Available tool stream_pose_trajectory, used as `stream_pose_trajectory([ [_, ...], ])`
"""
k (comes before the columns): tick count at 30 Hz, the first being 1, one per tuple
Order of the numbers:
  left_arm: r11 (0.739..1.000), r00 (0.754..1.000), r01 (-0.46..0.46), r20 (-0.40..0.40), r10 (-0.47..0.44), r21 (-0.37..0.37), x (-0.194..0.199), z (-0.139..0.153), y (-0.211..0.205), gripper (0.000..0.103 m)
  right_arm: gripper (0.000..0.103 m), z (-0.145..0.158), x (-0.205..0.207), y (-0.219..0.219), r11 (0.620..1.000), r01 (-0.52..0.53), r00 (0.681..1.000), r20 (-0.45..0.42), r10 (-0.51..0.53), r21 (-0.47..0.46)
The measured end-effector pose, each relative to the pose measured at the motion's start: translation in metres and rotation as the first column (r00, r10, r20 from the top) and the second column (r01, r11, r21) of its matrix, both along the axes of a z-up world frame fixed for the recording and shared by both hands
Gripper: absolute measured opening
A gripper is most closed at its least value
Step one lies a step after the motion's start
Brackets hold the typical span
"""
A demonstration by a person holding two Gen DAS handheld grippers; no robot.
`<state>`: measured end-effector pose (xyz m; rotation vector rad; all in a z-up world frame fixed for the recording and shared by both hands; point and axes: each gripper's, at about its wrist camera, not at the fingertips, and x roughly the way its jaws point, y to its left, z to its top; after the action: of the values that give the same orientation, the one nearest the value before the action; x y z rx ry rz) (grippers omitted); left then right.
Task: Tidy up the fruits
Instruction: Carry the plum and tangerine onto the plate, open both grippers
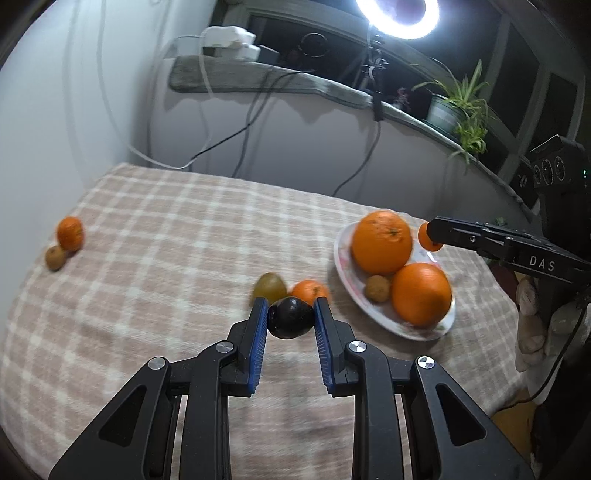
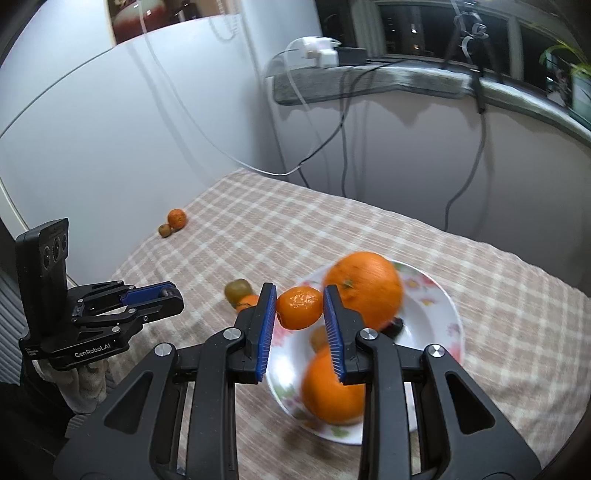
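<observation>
Fruits are distributed between both grippers, a floral plate and the checked tablecloth. Nearest the left wrist camera, the left gripper (image 1: 290,317) is clamped on a dark plum (image 1: 290,318), held between its blue pads above the tablecloth (image 1: 177,236). Nearest the right wrist camera, the right gripper (image 2: 300,309) is clamped on a small mandarin (image 2: 300,308), positioned over the near-left rim of the plate (image 2: 448,310). Just beyond the plum, a yellow-green fruit (image 1: 269,286) and a second mandarin (image 1: 309,290) lie on the cloth, side by side and apparently touching. The plate carries two large oranges, one nearer (image 1: 421,293) and one farther (image 1: 381,242), with a small brown fruit (image 1: 377,288) lodged between them at the left. In the right wrist view a dark object shows partly behind the farther orange; its identity cannot be determined. At the far left edge of the table, well apart from the plate, a third mandarin (image 1: 70,232) rests against a small brownish fruit (image 1: 55,257). Beyond the table stand a sill with a potted plant (image 1: 454,107) and a ring light (image 1: 397,16).
</observation>
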<state>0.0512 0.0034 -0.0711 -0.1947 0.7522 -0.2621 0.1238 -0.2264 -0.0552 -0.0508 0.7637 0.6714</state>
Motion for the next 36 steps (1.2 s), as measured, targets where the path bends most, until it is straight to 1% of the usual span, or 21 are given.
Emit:
stream_pose_trajectory([
  [9, 0.998, 0.998, 0.062, 0.002, -0.062, 0.0, 0.01, 0.002, -0.031, 0.023, 0.027, -0.014, 0.001, -0.044, 0.996, 0.087, 0.996, -0.033, -0.086, 0.029],
  [18, 0.993, 0.993, 0.116, -0.009, -0.115, 0.006, 0.02, 0.001, -0.058, 0.023, 0.027, -0.027, 0.004, -0.071, 0.989, 0.14, 0.988, -0.07, -0.137, 0.043],
  [28, 0.989, 0.989, 0.148, -0.022, -0.147, 0.022, 0.029, -0.002, -0.076, 0.023, 0.027, -0.042, 0.008, -0.089, 0.984, 0.174, 0.98, -0.101, -0.169, 0.042],
  [36, 0.986, 0.986, 0.165, -0.029, -0.164, 0.032, 0.031, -0.003, -0.085, 0.023, 0.027, -0.047, 0.009, -0.092, 0.983, 0.179, 0.979, -0.111, -0.174, 0.038],
])
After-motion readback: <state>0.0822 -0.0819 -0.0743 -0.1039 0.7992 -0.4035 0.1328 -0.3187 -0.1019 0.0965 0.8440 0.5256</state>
